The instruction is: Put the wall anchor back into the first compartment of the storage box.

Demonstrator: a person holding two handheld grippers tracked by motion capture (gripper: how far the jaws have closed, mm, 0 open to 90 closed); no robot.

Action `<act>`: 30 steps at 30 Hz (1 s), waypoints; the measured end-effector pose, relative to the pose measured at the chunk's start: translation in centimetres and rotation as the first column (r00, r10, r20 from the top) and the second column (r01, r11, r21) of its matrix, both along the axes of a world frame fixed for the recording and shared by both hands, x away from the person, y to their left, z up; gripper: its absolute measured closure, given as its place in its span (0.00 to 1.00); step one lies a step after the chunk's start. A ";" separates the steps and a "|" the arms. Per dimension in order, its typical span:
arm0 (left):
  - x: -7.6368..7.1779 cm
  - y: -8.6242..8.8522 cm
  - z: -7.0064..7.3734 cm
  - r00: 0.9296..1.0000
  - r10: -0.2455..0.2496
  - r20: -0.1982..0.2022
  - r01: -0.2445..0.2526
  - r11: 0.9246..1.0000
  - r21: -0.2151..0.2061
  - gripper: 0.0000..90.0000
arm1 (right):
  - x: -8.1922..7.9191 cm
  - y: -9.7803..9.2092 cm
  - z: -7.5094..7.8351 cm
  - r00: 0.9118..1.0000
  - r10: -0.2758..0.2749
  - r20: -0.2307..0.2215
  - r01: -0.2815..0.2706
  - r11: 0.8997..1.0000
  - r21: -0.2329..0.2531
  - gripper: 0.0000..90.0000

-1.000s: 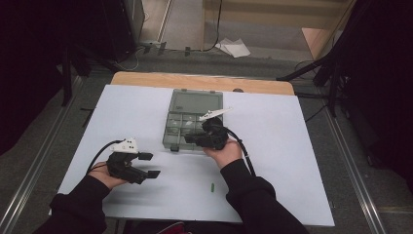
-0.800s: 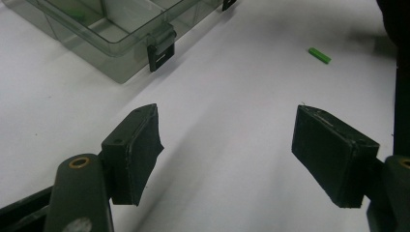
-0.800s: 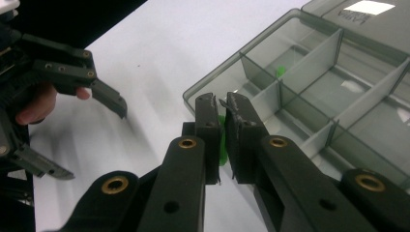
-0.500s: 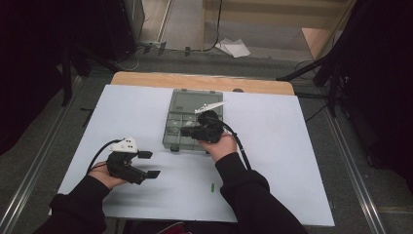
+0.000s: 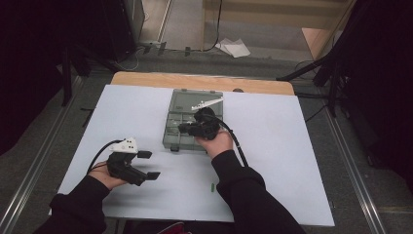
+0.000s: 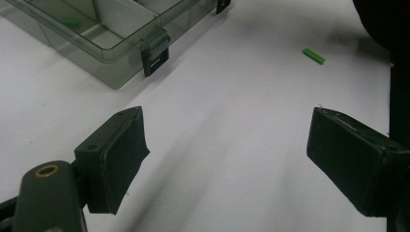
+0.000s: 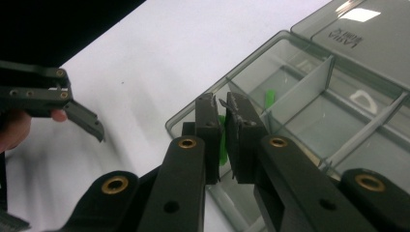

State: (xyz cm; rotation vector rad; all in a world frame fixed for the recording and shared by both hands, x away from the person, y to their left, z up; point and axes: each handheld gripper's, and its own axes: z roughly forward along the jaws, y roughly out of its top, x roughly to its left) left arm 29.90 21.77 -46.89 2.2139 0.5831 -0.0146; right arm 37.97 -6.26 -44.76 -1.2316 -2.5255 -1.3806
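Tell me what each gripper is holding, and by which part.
The right gripper pinches a small green piece over the clear compartment box; which part it grips is hidden between the fingers. The left gripper is open and holds nothing.

**What the views leave hidden**

The green piece [image 7: 222,145] pinched in the right gripper [image 7: 223,126] is mostly covered by the jaws; its shape cannot be told. The clear box [image 6: 111,36] is cut off by the left gripper view's top edge. Its lid lettering is blurred.
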 end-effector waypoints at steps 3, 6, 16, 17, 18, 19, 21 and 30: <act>0.0 0.0 0.0 1.000 0.005 -0.001 -0.005 1.000 0.002 0.15 | 0.4 0.2 0.0 1.000 -0.009 -0.002 0.009 1.000 -0.007 0.95; 0.0 0.1 0.0 1.000 0.005 -0.002 -0.005 1.000 0.000 0.15 | 0.8 0.3 0.0 1.000 -0.014 -0.009 0.014 1.000 -0.008 0.95; 0.0 0.1 0.0 1.000 0.006 -0.002 -0.006 1.000 0.006 0.15 | 2.0 1.2 -0.1 0.999 -0.032 0.000 0.032 0.999 -0.017 0.95; 0.0 0.1 0.0 1.000 0.006 -0.001 -0.006 1.000 0.011 0.15 | 2.1 1.2 -0.1 0.999 -0.033 -0.002 0.033 0.999 -0.012 0.95; 0.0 0.1 0.0 1.000 0.008 -0.002 -0.008 1.000 0.013 0.15 | 2.2 1.3 -0.1 0.999 -0.040 -0.001 0.040 0.999 -0.012 0.95; 0.0 0.1 0.1 1.000 0.006 -0.002 -0.006 1.000 0.021 0.15 | 2.3 1.3 -0.2 0.999 -0.041 -0.006 0.041 0.999 -0.013 0.95; 0.0 0.1 0.0 1.000 0.006 0.000 -0.006 1.000 0.014 0.15 | 2.6 1.4 -0.2 0.999 -0.046 -0.008 0.046 0.999 -0.018 0.95; 0.0 0.0 0.0 1.000 0.004 0.005 -0.004 1.000 0.012 0.15 | 3.7 2.1 -0.6 0.998 -0.067 -0.013 0.067 0.997 -0.024 0.95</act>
